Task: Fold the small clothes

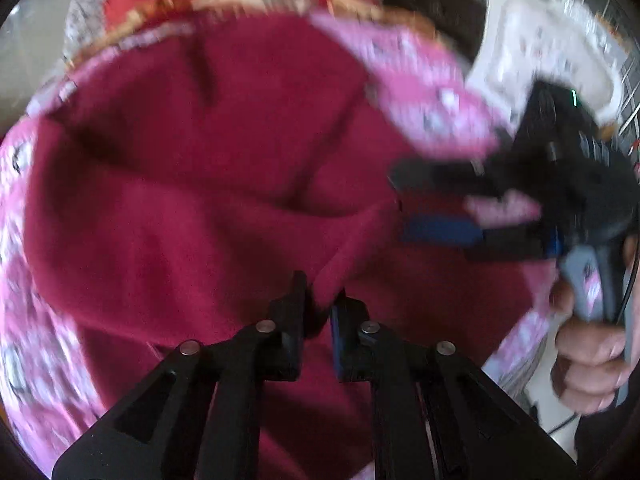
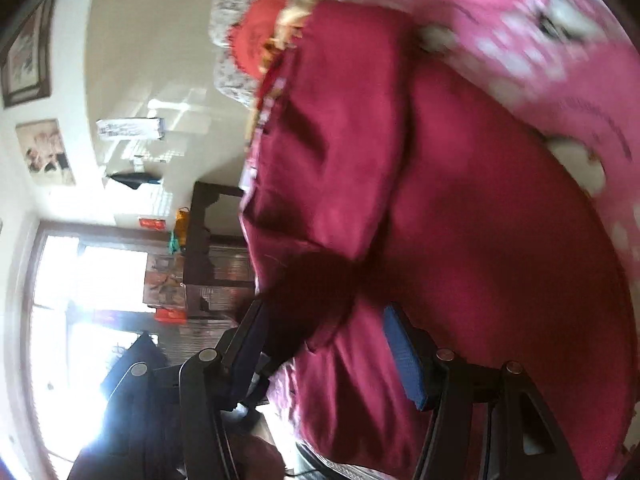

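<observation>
A: Where is the garment?

B: The dark red garment (image 1: 192,184) fills the centre of the left wrist view. It lies on a pink patterned cloth (image 1: 420,92) that shows along the left edge and at upper right. In the right wrist view the garment (image 2: 460,208) fills the right half of the frame.

A: State of the left gripper (image 1: 318,300)?

B: At lower centre of the frame, its jaws are nearly closed and pinch a raised fold of the garment.

A: And the right gripper (image 2: 320,336)?

B: Its jaws stand apart, with red fabric hanging between them. In the left wrist view it enters from the right edge, held by a hand (image 1: 588,364) at lower right. Both views are motion-blurred.

A: Other items?

B: A white tray (image 1: 540,40) sits at upper right of the left wrist view.
</observation>
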{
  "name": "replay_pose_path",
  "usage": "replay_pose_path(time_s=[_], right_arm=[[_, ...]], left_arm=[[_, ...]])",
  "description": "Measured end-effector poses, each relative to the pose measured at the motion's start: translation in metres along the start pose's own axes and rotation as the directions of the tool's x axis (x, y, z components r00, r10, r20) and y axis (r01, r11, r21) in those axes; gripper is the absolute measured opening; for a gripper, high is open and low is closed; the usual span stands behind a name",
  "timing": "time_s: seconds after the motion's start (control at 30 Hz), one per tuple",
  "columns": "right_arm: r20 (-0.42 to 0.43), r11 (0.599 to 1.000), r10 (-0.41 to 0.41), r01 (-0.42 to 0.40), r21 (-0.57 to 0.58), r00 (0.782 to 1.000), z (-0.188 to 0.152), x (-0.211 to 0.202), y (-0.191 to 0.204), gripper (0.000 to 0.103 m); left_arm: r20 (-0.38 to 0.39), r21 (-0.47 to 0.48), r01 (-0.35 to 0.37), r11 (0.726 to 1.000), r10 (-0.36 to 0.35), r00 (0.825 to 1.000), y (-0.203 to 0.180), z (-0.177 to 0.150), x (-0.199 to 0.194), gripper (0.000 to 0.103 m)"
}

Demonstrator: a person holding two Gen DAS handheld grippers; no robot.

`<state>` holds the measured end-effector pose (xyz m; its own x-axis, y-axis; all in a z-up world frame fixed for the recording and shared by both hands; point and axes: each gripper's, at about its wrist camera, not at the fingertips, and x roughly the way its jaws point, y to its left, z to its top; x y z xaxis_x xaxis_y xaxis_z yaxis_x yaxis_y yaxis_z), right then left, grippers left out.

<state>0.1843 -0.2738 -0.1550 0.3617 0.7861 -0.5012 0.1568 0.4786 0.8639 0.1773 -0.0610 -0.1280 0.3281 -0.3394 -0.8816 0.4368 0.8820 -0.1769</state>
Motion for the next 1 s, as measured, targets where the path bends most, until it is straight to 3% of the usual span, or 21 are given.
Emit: replay_pose_path(time_s=[0.13, 0.2, 0.27, 0.3, 0.37, 0.43, 0.57, 0.67, 0.77, 0.87, 0.93, 0.97, 1.0], right_arm=[[-0.041, 1.0, -0.02, 0.02, 0.007, 0.999, -0.002, 0.017, -0.014, 0.057], [-0.056, 0.999, -0.037, 0.037, -0.004, 0.998, -0.003, 0.024, -0.012, 0.057], [-0.074, 0.994, -0.105, 0.103, -0.033, 0.992, -0.005, 0.032, -0.009, 0.057], [-0.079, 0.989, -0.139, 0.135, -0.062, 0.987, -0.006, 0.036, -0.006, 0.057], [-0.078, 0.982, -0.173, 0.166, -0.087, 0.982, -0.005, 0.041, 0.0, 0.057], [-0.094, 0.989, -0.13, 0.123, -0.08, 0.987, -0.003, 0.045, 0.003, 0.057], [-0.105, 0.995, -0.092, 0.087, -0.051, 0.99, -0.004, 0.039, 0.006, 0.057], [-0.136, 1.0, 0.001, 0.001, 0.015, 0.991, -0.006, 0.038, 0.001, 0.057], [-0.163, 0.997, 0.042, -0.031, 0.074, 0.986, -0.011, 0.042, -0.003, 0.059], [-0.182, 0.998, -0.003, 0.014, 0.057, 0.983, -0.02, 0.047, 0.0, 0.059], [-0.193, 0.992, -0.123, 0.123, -0.011, 0.973, -0.023, 0.056, 0.007, 0.058], [-0.188, 0.987, -0.161, 0.157, -0.035, 0.969, -0.024, 0.06, 0.01, 0.049], [-0.184, 0.98, -0.198, 0.19, -0.059, 0.963, -0.025, 0.066, 0.013, 0.035]], left_arm=[[-0.001, -0.004, 0.023, 1.0, -0.023, 1.0, 0.007, -0.014, -0.025, 0.014], [0.026, -0.067, 0.051, 0.996, -0.049, 0.998, 0.028, -0.015, -0.046, 0.027], [0.055, -0.154, 0.021, 0.988, -0.012, 0.998, 0.053, -0.017, -0.055, 0.059], [0.065, -0.195, 0.003, 0.981, 0.009, 0.998, 0.064, -0.016, -0.058, 0.062], [0.082, -0.261, -0.029, 0.965, 0.052, 0.995, 0.081, -0.013, -0.063, 0.062], [0.091, -0.284, 0.0, 0.959, 0.027, 0.995, 0.086, -0.009, -0.066, 0.062], [0.115, -0.198, 0.029, 0.98, -0.006, 0.993, 0.066, -0.006, -0.074, 0.062], [0.058, -0.168, 0.093, 0.981, -0.085, 0.995, 0.053, -0.014, -0.065, 0.062], [0.003, -0.161, 0.158, 0.974, -0.16, 0.987, 0.045, -0.027, -0.062, 0.062], [-0.018, -0.185, 0.138, 0.973, -0.144, 0.989, 0.045, -0.034, -0.057, 0.062], [-0.026, -0.216, 0.095, 0.972, -0.103, 0.994, 0.051, -0.034, -0.055, 0.062], [-0.021, -0.238, 0.063, 0.969, -0.07, 0.997, 0.055, -0.031, -0.056, 0.062], [-0.018, -0.257, 0.037, 0.966, -0.043, 0.999, 0.059, -0.028, -0.057, 0.062]])
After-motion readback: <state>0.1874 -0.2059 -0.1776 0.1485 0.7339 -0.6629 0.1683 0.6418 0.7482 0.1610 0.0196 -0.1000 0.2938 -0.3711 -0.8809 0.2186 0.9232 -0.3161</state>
